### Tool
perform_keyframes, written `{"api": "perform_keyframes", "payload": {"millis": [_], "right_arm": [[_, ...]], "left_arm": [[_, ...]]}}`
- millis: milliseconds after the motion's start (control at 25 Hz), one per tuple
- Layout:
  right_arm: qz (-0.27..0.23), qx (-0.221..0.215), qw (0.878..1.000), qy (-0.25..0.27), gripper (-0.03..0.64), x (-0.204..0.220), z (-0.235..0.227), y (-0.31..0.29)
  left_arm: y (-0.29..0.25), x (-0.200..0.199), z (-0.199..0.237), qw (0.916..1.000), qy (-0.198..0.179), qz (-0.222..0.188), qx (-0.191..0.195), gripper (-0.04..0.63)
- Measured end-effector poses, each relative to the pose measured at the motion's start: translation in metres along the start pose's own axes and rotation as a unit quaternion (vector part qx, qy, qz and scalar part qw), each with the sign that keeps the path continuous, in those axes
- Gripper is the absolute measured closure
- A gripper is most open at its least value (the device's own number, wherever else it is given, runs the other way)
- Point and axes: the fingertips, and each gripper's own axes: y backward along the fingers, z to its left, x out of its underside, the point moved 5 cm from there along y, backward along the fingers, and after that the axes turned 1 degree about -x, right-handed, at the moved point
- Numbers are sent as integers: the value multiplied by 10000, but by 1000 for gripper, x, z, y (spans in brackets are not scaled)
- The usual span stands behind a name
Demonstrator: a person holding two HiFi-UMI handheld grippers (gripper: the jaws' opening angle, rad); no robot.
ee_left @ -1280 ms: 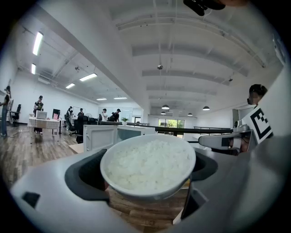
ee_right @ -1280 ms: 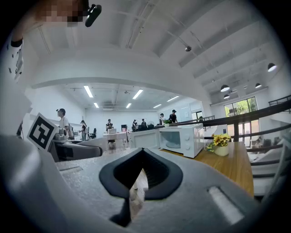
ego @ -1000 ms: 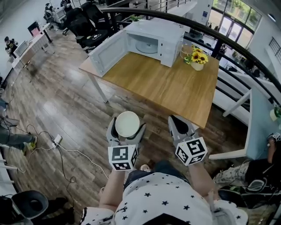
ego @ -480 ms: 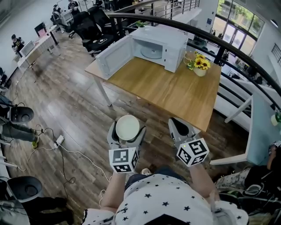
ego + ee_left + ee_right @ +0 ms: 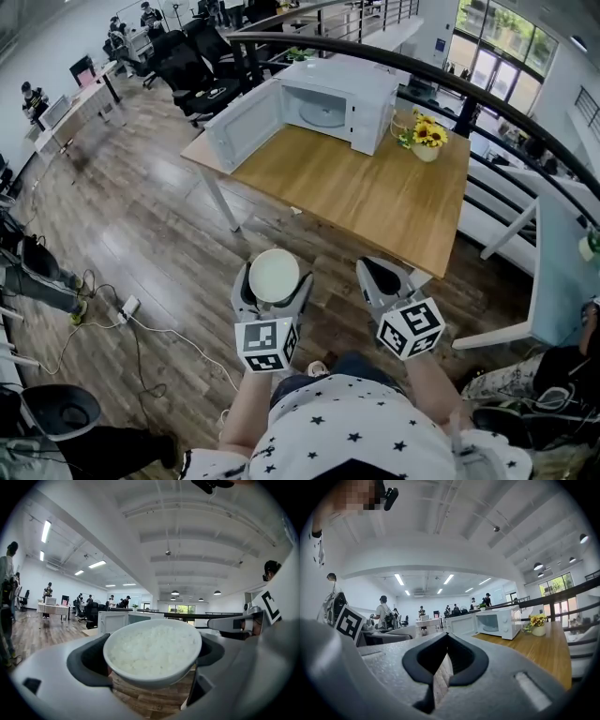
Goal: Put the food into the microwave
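A white bowl of rice (image 5: pixel 273 275) (image 5: pixel 152 652) sits clamped between the jaws of my left gripper (image 5: pixel 272 286) (image 5: pixel 152 667), held over the wooden floor short of the table. My right gripper (image 5: pixel 383 279) (image 5: pixel 443 667) hangs beside it, shut with nothing in it. The white microwave (image 5: pixel 335 91) (image 5: pixel 494 622) stands at the far end of the wooden table (image 5: pixel 375 197), its door (image 5: pixel 242 122) swung wide open to the left and its glass turntable showing inside.
A vase of sunflowers (image 5: pixel 427 139) (image 5: pixel 538 624) stands right of the microwave. A black railing (image 5: pixel 506 103) curves behind the table. A white chair (image 5: pixel 534 272) is at the right. Cables and a power strip (image 5: pixel 122 307) lie on the floor at left. Office chairs and people are far back.
The view has shifted slightly, and the table and microwave sit a little nearer and more to the right. Both grippers keep their hold and stance.
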Motion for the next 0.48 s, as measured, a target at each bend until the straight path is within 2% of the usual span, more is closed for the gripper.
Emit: {"api": "perform_keyframes", "payload": {"millis": [480], "right_arm": [[78,9,10000,-53,611,6,4,-8]], "left_arm": [[-8,2,6,10000,46,13,77,80]]}}
